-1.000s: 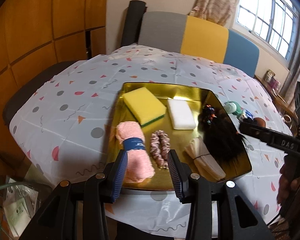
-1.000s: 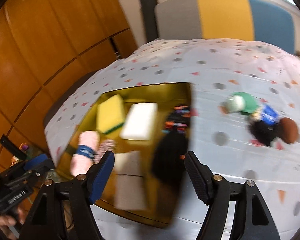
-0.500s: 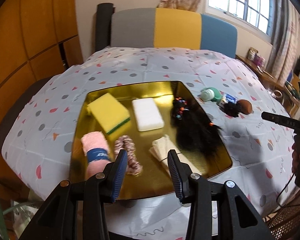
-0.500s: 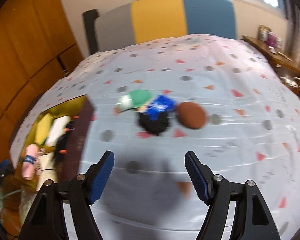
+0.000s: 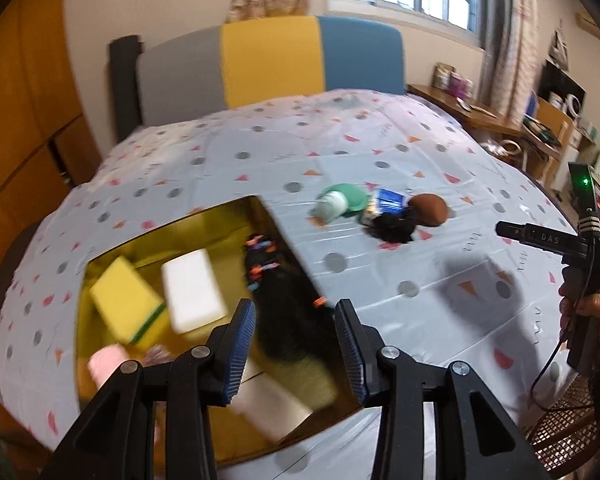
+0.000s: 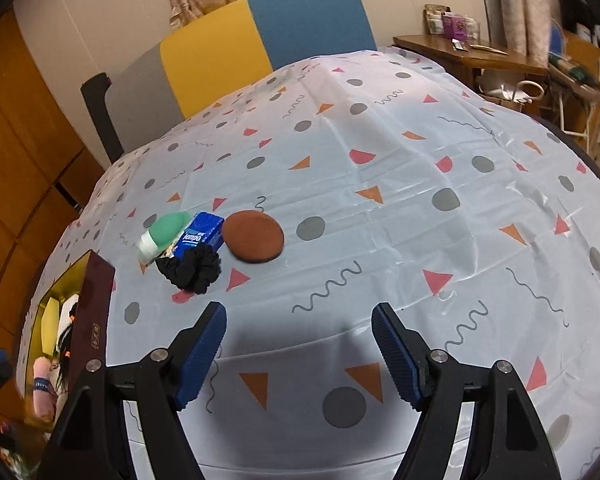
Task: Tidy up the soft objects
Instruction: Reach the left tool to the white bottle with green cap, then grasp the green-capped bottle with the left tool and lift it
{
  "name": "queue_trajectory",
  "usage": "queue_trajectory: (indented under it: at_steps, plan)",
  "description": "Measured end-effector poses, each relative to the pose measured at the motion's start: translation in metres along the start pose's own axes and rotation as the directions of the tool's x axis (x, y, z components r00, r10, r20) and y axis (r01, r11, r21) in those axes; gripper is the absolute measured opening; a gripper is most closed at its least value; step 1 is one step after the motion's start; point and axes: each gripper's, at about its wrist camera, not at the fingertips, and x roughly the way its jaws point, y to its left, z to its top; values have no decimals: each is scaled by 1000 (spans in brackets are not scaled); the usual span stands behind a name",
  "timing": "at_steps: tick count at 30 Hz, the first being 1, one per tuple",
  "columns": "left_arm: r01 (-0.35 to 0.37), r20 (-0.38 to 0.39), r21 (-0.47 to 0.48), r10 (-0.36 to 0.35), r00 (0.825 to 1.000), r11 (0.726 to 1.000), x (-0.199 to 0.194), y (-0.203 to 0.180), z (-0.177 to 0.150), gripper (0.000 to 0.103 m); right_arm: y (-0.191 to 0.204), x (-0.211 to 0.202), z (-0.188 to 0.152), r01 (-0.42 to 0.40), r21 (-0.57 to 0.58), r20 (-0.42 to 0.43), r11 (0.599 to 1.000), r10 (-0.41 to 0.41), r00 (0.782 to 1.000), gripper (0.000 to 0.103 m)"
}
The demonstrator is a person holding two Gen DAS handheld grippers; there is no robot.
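A gold tray [image 5: 236, 216] holds a yellow sponge [image 5: 126, 298], a white sponge [image 5: 192, 290], a black wig [image 5: 288, 320] and a pink rolled towel [image 5: 106, 362]. On the tablecloth lie a green roll [image 6: 160, 234], a blue tissue pack [image 6: 200, 234], a black scrunchie [image 6: 192, 268] and a brown round pad [image 6: 253, 236]; they also show in the left wrist view [image 5: 392, 226]. My left gripper [image 5: 296, 354] is open over the tray's near edge. My right gripper [image 6: 298, 354] is open and empty, short of the scrunchie.
A grey, yellow and blue chair back [image 5: 272, 60] stands behind the table. A wooden side table [image 6: 472, 54] with clutter is at the far right. The tray's side [image 6: 96, 312] is at the left edge of the right wrist view.
Both grippers swung right. The left view shifted from the tray towards the loose items. The right gripper came away from the tray and now faces open tablecloth.
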Motion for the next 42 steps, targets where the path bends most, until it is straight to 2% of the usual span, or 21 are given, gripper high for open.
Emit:
queue_trajectory:
  at_steps: [4, 8, 15, 18, 21, 23, 24, 26, 34, 37, 38, 39, 42]
  plan:
    - [35, -46, 19, -34, 998, 999, 25, -13, 23, 42, 4, 0, 2, 4, -15, -4, 1000, -4, 1000, 80]
    - [40, -84, 15, -39, 996, 999, 53, -20, 42, 42, 6, 1, 1, -4, -15, -12, 1000, 4, 1000, 81]
    - [64, -156, -74, -75, 985, 995, 107, -22, 79, 42, 3, 3, 2, -10, 8, -26, 1000, 10, 1000, 82]
    - [87, -188, -132, -111, 976, 987, 131, -21, 92, 42, 2, 2, 4, -22, 20, -28, 1000, 23, 999, 82]
    - [72, -203, -135, -99, 974, 988, 152, -24, 104, 47, 0, 2, 5, -39, 40, -29, 998, 40, 999, 82]
    - [82, -219, -149, -114, 969, 985, 168, -26, 111, 58, -2, 3, 6, -40, 49, -34, 998, 42, 999, 82]
    - [90, -219, -154, -123, 968, 984, 174, -27, 114, 60, -3, 3, 6, -42, 53, -37, 998, 44, 998, 82]
    - [74, -219, -138, -104, 970, 988, 184, -30, 120, 67, -5, 4, 7, -51, 65, -44, 997, 54, 998, 82]
    - [71, -285, -148, -112, 952, 986, 230, -33, 129, 70, -9, 5, 8, -72, 97, -55, 993, 78, 995, 82]
    - [58, -316, -168, -110, 942, 984, 245, -29, 124, 63, -8, 4, 8, -70, 91, -50, 993, 75, 996, 82]
    - [72, -322, -182, -129, 938, 981, 247, -28, 123, 56, -8, 4, 8, -71, 90, -49, 993, 76, 996, 82]
    - [83, -323, -189, -142, 936, 978, 248, -27, 121, 56, -8, 4, 8, -72, 89, -48, 993, 76, 996, 82]
    - [81, -311, -164, -129, 942, 983, 244, -28, 117, 36, -7, 3, 9, -69, 82, -47, 994, 73, 996, 82]
